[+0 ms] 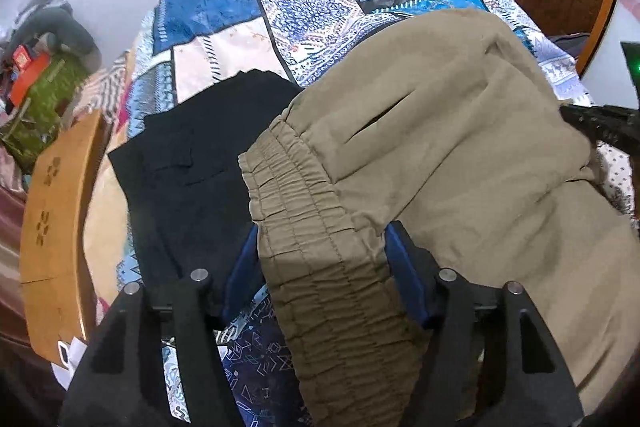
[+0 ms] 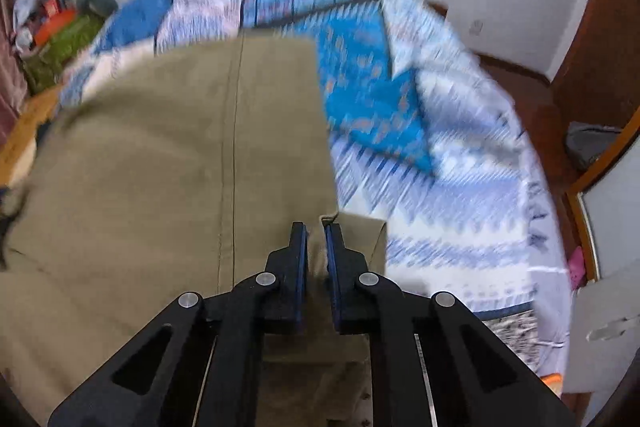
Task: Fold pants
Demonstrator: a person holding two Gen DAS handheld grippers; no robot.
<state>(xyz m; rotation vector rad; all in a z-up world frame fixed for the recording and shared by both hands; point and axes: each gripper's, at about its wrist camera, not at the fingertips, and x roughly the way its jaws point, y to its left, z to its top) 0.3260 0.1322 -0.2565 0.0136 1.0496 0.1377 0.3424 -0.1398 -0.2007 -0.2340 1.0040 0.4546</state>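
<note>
left tongs (image 1: pixel 326 259): parted, straddling elastic waistband of khaki pants (image 1: pixel 460 155) | right tongs (image 2: pixel 316 239): pinched on pants' fabric edge | bed quilt (image 1: pixel 248 39) underneath

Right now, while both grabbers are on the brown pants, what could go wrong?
1. The left gripper has its jaws standing wide around the bunched waistband, so that end might slip free.
2. The right gripper pinches only a narrow fold of the khaki pants near the edge, which might pull loose.
3. The black garment lies right beside the waistband and could get dragged along.
</note>
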